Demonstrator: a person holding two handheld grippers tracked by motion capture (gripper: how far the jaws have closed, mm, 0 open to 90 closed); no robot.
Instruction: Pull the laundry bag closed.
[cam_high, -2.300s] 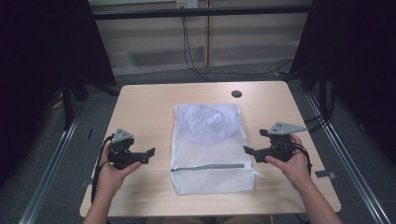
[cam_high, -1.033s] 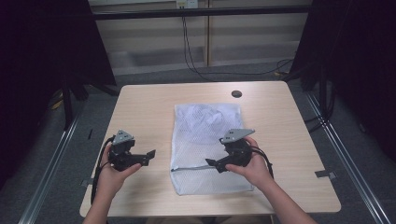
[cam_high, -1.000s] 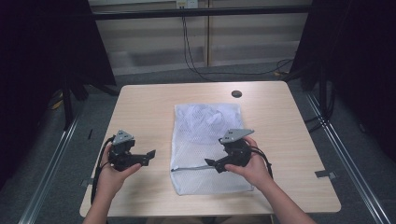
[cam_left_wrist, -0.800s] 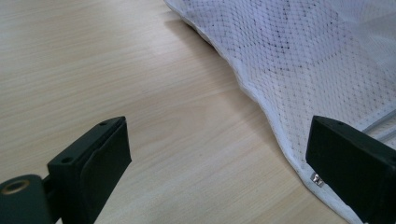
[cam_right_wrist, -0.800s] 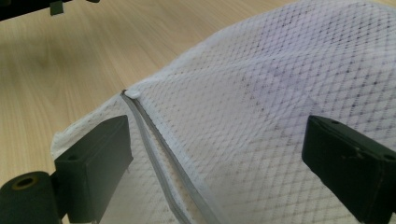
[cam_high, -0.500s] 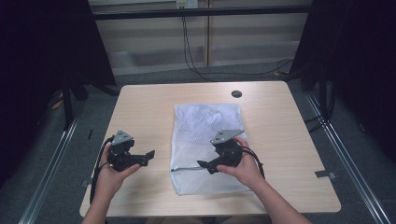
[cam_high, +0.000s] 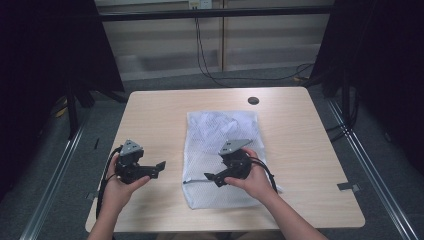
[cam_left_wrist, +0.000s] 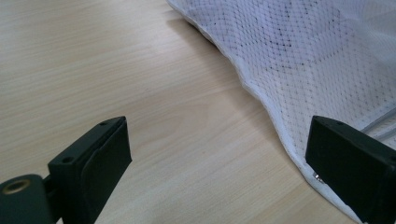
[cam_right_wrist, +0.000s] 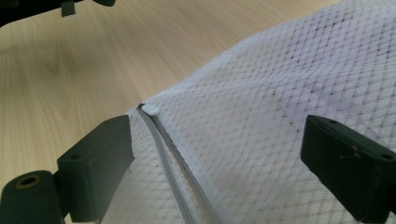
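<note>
Your left gripper (cam_high: 159, 165) sat off the bag's left edge, jaws spread wide over bare table (cam_high: 150, 115), and it had not moved across the last couple of seconds. In the left gripper view the white hem of the mesh laundry bag (cam_left_wrist: 299, 60) ran just past the far jaw, close beside it but not caught between the two.

What changed was your right gripper (cam_high: 210, 177). A little over two seconds back you held it off the bag's right side; you then carried it leftward across the mesh, and it ended above the lower left part of the bag, jaws parted and pinching nothing. That put it at the closed end of the zipper (cam_right_wrist: 173, 158), which judging by the approach is what you were after. In the right gripper view the small white zipper pull (cam_right_wrist: 150, 109) lay near the bag's left seam, just beyond the left jaw and not yet between the two.

The bag (cam_high: 222, 150) lay flat in the middle of the table, long side running away from you, something pale and crumpled showing through the mesh at the far end. The grey zipper crossed it near your edge and looked fully shut. Thin, limp netting like that will likely bunch when tugged.
</note>
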